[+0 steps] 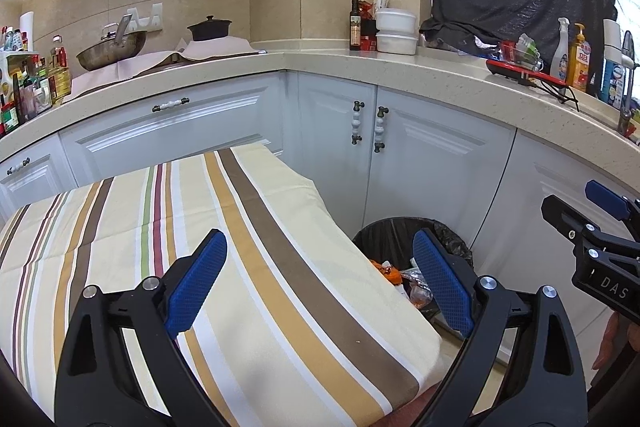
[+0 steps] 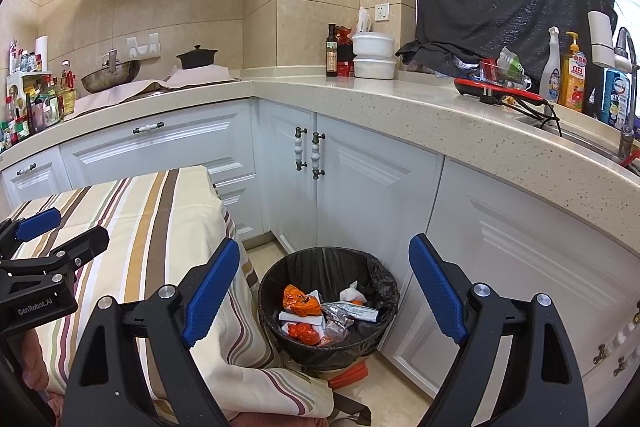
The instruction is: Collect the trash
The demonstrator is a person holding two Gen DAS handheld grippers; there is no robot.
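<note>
A black-lined trash bin point(image 2: 372, 279) stands on the floor beside the striped table; it also shows in the left wrist view point(image 1: 384, 239), partly hidden by the table. It holds orange wrappers point(image 2: 298, 301), white paper point(image 2: 352, 293) and clear plastic. My right gripper point(image 2: 324, 287) is open and empty, above the bin. My left gripper point(image 1: 320, 279) is open and empty, over the table's right edge. Each gripper shows in the other's view: the left gripper point(image 2: 44, 227) at the left edge, the right gripper point(image 1: 588, 211) at the right edge.
The table wears a striped cloth point(image 1: 200, 227). White cabinets point(image 2: 360, 187) and a speckled counter point(image 2: 400, 103) wrap around behind. On the counter are a wok point(image 2: 112, 73), a black pot point(image 2: 197, 57), white bowls point(image 2: 374, 55), bottles point(image 2: 572, 75). An orange object point(image 2: 348, 375) lies on the floor by the bin.
</note>
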